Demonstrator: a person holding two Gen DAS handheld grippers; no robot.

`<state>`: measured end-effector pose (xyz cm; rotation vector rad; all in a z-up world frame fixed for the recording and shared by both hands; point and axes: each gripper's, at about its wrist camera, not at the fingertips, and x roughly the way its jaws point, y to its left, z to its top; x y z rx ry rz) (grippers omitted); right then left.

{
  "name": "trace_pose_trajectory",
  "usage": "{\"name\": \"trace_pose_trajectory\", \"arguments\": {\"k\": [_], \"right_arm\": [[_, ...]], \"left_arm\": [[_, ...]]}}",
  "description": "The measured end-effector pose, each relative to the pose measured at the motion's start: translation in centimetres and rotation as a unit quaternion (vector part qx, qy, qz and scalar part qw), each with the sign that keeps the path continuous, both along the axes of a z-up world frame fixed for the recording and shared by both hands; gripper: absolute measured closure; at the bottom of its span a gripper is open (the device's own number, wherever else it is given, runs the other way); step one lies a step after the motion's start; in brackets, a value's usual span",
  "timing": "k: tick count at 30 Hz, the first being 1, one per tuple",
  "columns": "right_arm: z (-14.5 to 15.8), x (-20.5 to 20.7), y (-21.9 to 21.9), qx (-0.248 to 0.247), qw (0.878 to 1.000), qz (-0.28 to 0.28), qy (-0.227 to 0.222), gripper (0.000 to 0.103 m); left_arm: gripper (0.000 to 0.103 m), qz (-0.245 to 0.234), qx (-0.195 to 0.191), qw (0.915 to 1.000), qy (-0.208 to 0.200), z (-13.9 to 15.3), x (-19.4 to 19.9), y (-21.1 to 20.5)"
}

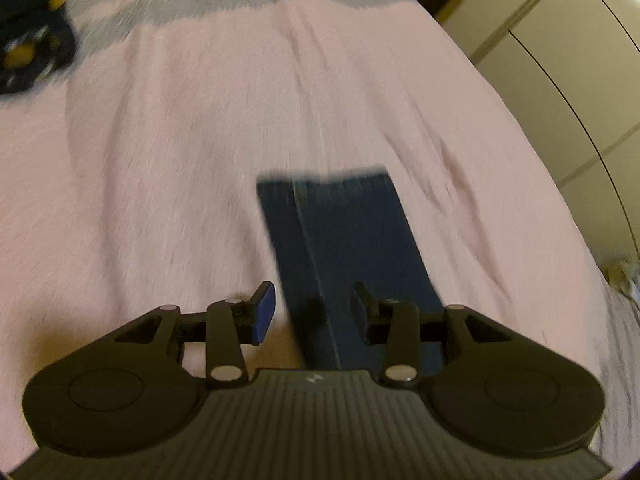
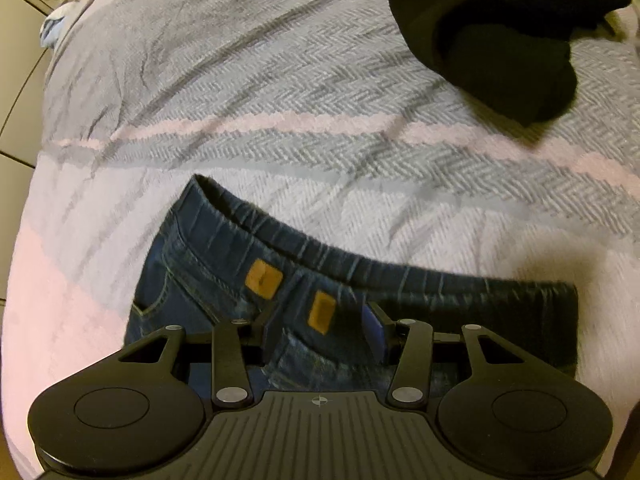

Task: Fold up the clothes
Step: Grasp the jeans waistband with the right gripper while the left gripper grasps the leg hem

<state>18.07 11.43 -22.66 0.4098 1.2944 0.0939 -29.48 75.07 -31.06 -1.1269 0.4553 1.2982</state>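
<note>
Jeans (image 2: pixel 224 280), two tan patches (image 2: pixel 264 280), seemingly blank

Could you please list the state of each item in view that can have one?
jeans: lying flat on the blanket, waistband open, leg stretched out straight
left gripper: open, over the jeans leg
right gripper: open, over the waistband
black garment: crumpled, unfolded
blanket: spread out, wrinkled

The left gripper (image 1: pixel 312 312), fingers (image 1: pixel 265 312) spread apart, hovers over a dark blue denim trouser leg (image 1: pixel 340 240) stretching toward 12 o'clock on the pink woven bedspread (image 1: pixel 160 140).
</note>
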Motion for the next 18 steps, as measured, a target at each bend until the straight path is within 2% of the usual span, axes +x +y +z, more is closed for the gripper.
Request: {"name": "trace_pose_trajectory", "arguments": {"k": [3, 8, 9, 10, 11, 14, 18], "right_arm": [[0.3, -0.9, 0.1, -0.004, 1.0, -0.003, -0.004, 0.055], [0.1, -1.7, 0.8, -0.022, 1.0, -0.008, -0.002, 0.055], [-0.1, -1.8, 1.1, -0.026, 1.0, -0.009, 0.001, 0.055], [-0.2, -1.9, 1.4, -0.028, 1.0, -0.007, 0.002, 0.055], [-0.3, -1.9, 1.8, -0.03, 1.0, -0.005, 0.004, 0.055], [-0.2, -2.1, 3.1, -0.034, 0.999, 0.003, 0.005, 0.055], [0.1, -2.0, 4.6, -0.033, 0.999, 0.021, -0.002, 0.055]], "left_arm": [[0.063, 0.015, 0.006, 0.9997, 0.015, -0.8, 0.1, 3.6], [0.063, 0.006, 0.027, 0.9995, 0.013, -0.8, 0.3, 4.4], [0.068, 0.004, 0.031, 0.9994, 0.013, -0.8, 0.3, 4.5], [0.078, 0.002, 0.035, 0.9993, 0.012, -0.8, 0.3, 4.7], [0.094, 0.0, 0.039, 0.9992, 0.012, -0.8, 0.4, 4.8], [0.096, -0.006, 0.054, 0.9985, 0.01, -0.5, 0.3, 5.1], [0.095, -0.02, 0.132, 0.9911, -0.002, 3.6, -4.4, 0.6]]}}
